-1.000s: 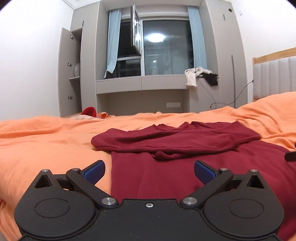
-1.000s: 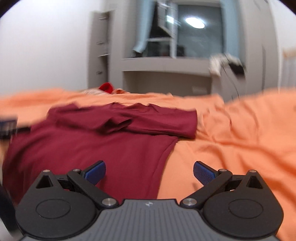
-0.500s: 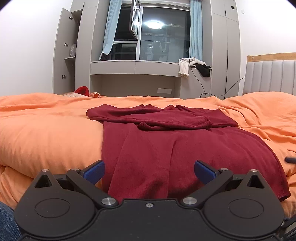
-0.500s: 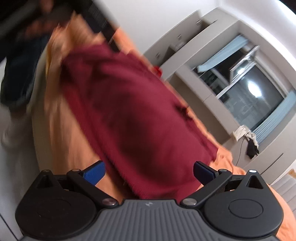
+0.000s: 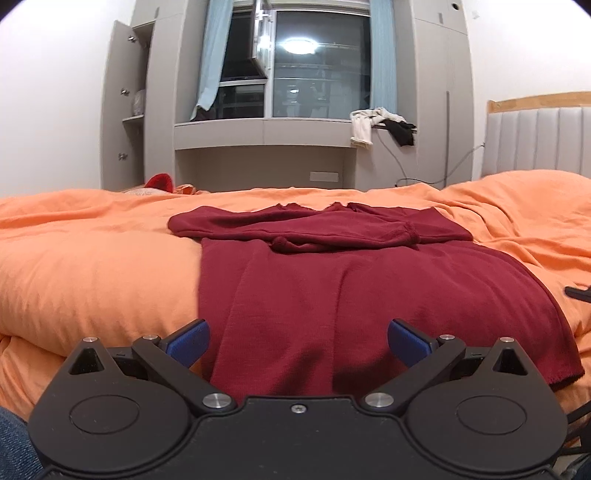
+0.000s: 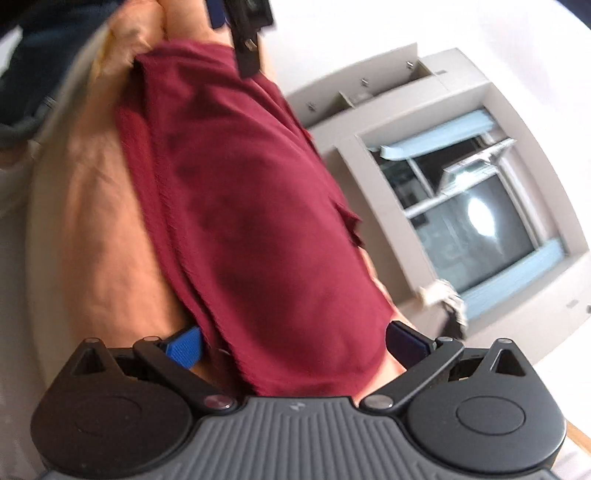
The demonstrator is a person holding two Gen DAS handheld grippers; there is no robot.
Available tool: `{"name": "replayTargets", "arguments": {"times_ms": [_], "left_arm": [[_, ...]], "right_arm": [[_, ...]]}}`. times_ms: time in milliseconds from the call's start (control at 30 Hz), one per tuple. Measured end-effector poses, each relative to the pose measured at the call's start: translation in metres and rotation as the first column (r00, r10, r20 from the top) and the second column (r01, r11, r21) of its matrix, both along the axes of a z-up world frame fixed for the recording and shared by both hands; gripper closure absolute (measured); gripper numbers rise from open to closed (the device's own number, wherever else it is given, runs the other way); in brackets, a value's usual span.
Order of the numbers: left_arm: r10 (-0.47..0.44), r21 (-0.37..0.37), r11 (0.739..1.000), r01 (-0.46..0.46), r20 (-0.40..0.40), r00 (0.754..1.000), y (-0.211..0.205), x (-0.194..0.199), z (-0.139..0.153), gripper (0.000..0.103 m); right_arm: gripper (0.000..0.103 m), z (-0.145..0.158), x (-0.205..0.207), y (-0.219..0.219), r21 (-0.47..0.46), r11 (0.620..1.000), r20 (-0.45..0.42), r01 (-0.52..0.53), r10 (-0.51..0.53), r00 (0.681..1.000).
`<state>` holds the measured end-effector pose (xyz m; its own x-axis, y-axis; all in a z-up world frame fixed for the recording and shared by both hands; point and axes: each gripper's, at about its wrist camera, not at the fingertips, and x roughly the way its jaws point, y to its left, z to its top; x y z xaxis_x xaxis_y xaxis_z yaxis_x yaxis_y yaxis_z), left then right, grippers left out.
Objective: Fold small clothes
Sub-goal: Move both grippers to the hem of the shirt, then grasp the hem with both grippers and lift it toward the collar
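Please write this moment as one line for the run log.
left hand-held gripper: open | right hand-held gripper: open | red top: sleeves folded, on orange bedding

Bright indoor light, lamp glare on the window (image 5: 297,46); right view motion-blurred, tilted.

The right wrist view was smeared by motion, so the weave of the dark red garment (image 6: 258,229) could not be read, and its near hem vanished behind the right hand-held gripper (image 6: 293,341). Above the garment, a black part with a blue tip (image 6: 243,33), perhaps the left hand-held gripper, was cut by the top edge. In the left wrist view, a dark object (image 5: 580,293) right of the garment ran off the frame.
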<state>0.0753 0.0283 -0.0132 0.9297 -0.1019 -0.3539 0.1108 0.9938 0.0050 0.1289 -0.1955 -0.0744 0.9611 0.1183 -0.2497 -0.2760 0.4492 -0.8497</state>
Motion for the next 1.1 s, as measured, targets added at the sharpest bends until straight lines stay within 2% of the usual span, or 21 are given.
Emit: {"name": "replayTargets", "arguments": {"times_ms": [67, 133, 267, 367, 433, 533, 667, 733, 867, 933, 1000, 1100], "left_arm": [[-0.028, 0.016, 0.999, 0.028, 0.006, 1.000, -0.005, -0.001, -0.001, 0.001], [-0.067, 0.041, 0.997, 0.066, 0.008, 0.998, -0.012, -0.003, -0.003, 0.001], [-0.150, 0.112, 0.983, 0.147, 0.017, 0.989, -0.028, -0.009, -0.008, 0.001], [-0.200, 0.166, 0.967, 0.195, 0.009, 0.980, -0.039, -0.013, -0.014, 0.001], [-0.226, 0.193, 0.956, 0.220, 0.007, 0.974, -0.045, -0.015, -0.018, 0.001], [-0.253, 0.229, 0.943, 0.243, 0.012, 0.967, -0.052, -0.019, -0.020, 0.001], [-0.279, 0.281, 0.922, 0.266, 0.009, 0.960, -0.060, -0.024, -0.026, 0.001], [-0.286, 0.337, 0.903, 0.266, 0.011, 0.958, -0.067, -0.028, -0.031, 0.001], [-0.266, 0.494, 0.841, 0.221, 0.022, 0.964, -0.087, -0.031, -0.046, 0.001], [-0.233, 0.547, 0.818, 0.178, 0.033, 0.972, -0.093, -0.030, -0.052, 0.001], [-0.187, 0.567, 0.815, 0.119, 0.063, 0.980, -0.093, -0.027, -0.052, 0.001], [-0.118, 0.540, 0.841, 0.041, 0.107, 0.987, -0.086, -0.023, -0.045, 0.003]], "right_arm": [[0.001, -0.008, 0.000, 0.005, -0.037, 0.999, 0.019, -0.008, 0.009, 1.000], [0.010, -0.011, 0.004, 0.007, -0.061, 0.998, 0.020, -0.001, 0.002, 1.000], [0.012, -0.011, 0.011, 0.004, -0.038, 0.999, -0.013, 0.018, -0.018, 1.000], [0.037, -0.005, 0.011, 0.000, -0.003, 1.000, -0.049, 0.010, -0.010, 0.999], [0.062, 0.000, 0.010, -0.003, 0.016, 1.000, -0.070, 0.005, -0.004, 0.998], [0.084, 0.009, 0.010, -0.006, 0.049, 0.999, -0.070, -0.003, 0.006, 0.998], [0.090, 0.025, 0.003, -0.010, 0.123, 0.992, 0.011, -0.007, 0.006, 1.000], [0.096, 0.034, 0.000, -0.011, 0.167, 0.986, 0.065, -0.004, -0.007, 0.998], [0.096, 0.052, -0.009, -0.014, 0.245, 0.970, 0.183, -0.011, -0.035, 0.983], [0.097, 0.056, -0.012, -0.016, 0.266, 0.964, 0.228, -0.017, -0.046, 0.972], [0.097, 0.059, -0.015, -0.018, 0.271, 0.962, 0.267, -0.020, -0.055, 0.962], [0.096, 0.058, -0.014, -0.019, 0.253, 0.968, 0.284, 0.007, -0.081, 0.955]]}}
